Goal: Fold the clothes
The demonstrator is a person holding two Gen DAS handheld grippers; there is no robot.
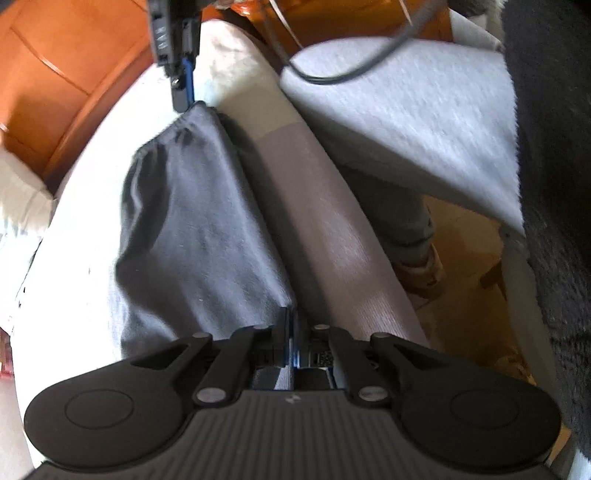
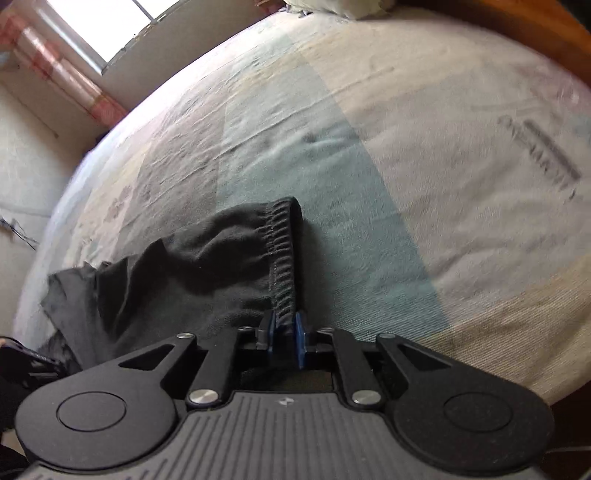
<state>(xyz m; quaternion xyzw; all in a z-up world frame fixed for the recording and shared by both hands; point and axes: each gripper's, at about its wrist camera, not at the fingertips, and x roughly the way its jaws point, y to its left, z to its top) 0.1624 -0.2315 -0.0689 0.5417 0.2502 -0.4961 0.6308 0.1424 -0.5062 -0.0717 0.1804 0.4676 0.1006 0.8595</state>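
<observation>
A dark grey garment (image 1: 192, 229) with an elastic waistband is stretched out over the bed between my two grippers. My left gripper (image 1: 292, 325) is shut on one corner of it, near the bed's edge. In the left wrist view my right gripper (image 1: 183, 96) pinches the far corner by the gathered band. In the right wrist view my right gripper (image 2: 286, 330) is shut on the ribbed waistband (image 2: 282, 254), and the dark grey garment (image 2: 177, 273) sags in folds to the left, down onto the bedsheet (image 2: 406, 155).
The bed carries a pale patchwork sheet with teal and cream panels. A person's grey sweater (image 1: 406, 122), dark fuzzy sleeve (image 1: 554, 184) and a slippered foot (image 1: 421, 273) on the wooden floor are to the right. An orange wooden headboard (image 1: 62, 74) and window (image 2: 103, 26) lie beyond.
</observation>
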